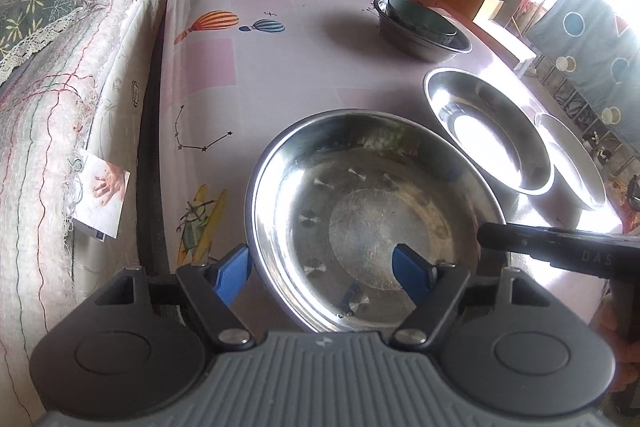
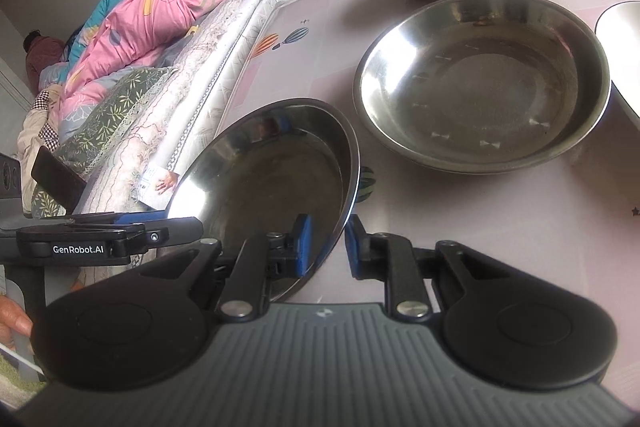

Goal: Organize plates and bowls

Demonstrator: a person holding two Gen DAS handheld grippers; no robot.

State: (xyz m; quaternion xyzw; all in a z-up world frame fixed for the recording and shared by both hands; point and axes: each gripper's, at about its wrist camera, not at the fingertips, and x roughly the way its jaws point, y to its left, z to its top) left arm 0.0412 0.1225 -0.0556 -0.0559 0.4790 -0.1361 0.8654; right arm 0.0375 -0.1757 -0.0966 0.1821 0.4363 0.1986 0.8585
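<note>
The right hand-held gripper (image 2: 326, 243) pinches a tilted steel plate's (image 2: 272, 171) rim, the left hand-held gripper (image 1: 324, 267) straddles it wide; best lowered level into the plate beyond (image 2: 480, 83).

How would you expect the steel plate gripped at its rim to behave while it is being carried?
The steel plate looks rigid and thin, so probably light. Its polished rim is likely slippery between the right gripper jaws. Held tilted by one edge, it may swing or slip.

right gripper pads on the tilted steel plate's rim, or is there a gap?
Touching. In the right wrist view, the right gripper has both blue pads closed on the rim of the tilted steel plate, holding it.
</note>
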